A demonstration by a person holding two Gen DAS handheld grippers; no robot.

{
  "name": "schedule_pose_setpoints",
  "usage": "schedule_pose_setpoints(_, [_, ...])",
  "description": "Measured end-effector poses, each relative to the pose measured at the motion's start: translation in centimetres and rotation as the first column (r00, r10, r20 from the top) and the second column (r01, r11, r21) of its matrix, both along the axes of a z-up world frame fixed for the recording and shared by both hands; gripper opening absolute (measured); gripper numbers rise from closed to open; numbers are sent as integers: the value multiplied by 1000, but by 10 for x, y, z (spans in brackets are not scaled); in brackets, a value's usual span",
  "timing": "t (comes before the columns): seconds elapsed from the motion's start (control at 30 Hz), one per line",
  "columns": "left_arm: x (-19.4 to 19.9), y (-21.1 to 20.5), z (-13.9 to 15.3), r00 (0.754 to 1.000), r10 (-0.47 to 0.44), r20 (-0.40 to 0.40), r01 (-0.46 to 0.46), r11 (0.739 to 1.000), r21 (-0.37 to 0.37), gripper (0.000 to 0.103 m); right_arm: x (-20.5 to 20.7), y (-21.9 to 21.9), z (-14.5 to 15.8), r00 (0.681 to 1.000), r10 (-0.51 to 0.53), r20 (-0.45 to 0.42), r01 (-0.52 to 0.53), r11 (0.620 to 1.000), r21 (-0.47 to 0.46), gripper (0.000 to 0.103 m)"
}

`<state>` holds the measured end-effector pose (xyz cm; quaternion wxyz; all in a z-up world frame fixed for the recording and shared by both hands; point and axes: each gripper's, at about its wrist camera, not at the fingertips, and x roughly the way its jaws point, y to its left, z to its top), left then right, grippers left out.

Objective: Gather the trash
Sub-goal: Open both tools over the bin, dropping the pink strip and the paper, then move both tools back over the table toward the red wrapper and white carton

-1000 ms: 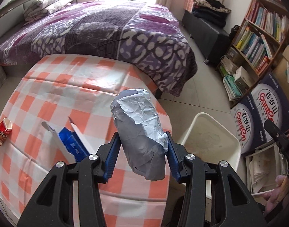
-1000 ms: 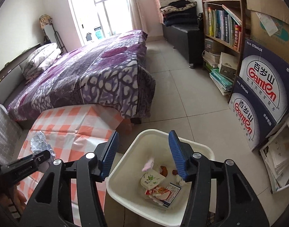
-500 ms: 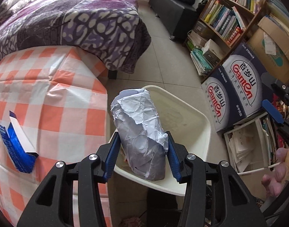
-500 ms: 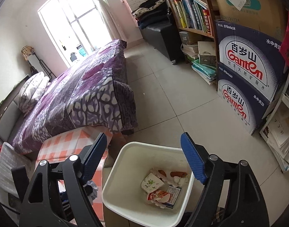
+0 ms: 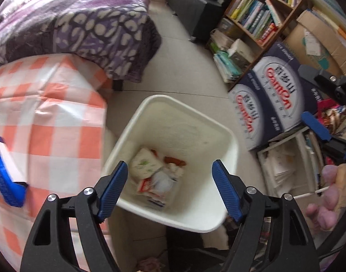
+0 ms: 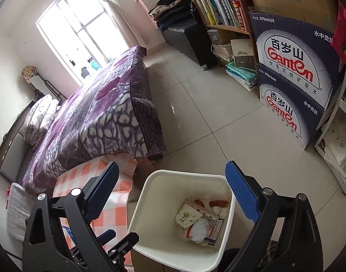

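Trash [image 5: 158,179] in bin [image 5: 195,117], tiled bedroom

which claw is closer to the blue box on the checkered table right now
Left. The left claw hangs open over the bin, with the blue box just beside it on the table. The right claw is open on the bin's far side.

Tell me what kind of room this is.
Most likely a lived-in bedroom: a bed with a purple patterned blanket, a packed bookshelf, and stacked water cartons on the tiled floor beside a white bin holding trash.
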<state>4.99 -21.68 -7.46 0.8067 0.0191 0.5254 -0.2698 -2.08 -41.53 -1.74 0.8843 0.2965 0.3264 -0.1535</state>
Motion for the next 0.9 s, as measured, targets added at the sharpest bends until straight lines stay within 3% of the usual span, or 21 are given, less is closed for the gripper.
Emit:
schedule_pose_setpoints(0.2, [13, 55, -3, 991, 126, 45, -131, 984, 119, 78, 17, 34, -2, 998, 65, -28, -65, 998, -21, 94])
schedule_pose_setpoints(0.4, [35, 135, 5, 953, 262, 151, -291, 929, 229, 82, 46, 92, -12, 976, 194, -94, -199, 979, -38, 95])
schedule_pose_setpoints(0.47, [43, 167, 10, 940, 305, 155, -335, 914, 230, 84, 55, 114, -17, 963, 242, -119, -249, 967, -50, 95])
schedule_pose_setpoints(0.63, [60, 238, 11, 903, 406, 143, -430, 864, 262, 88, 77, 178, -32, 908, 373, -190, -392, 917, -78, 95])
schedule_pose_setpoints(0.83, [76, 316, -4, 873, 447, 194, -484, 755, 442, 88, 96, 244, -56, 820, 501, -275, -542, 835, -96, 96])
schedule_pose_setpoints(0.9, [83, 342, -10, 871, 453, 190, -486, 738, 469, 88, 101, 267, -62, 784, 545, -298, -596, 796, -110, 96])
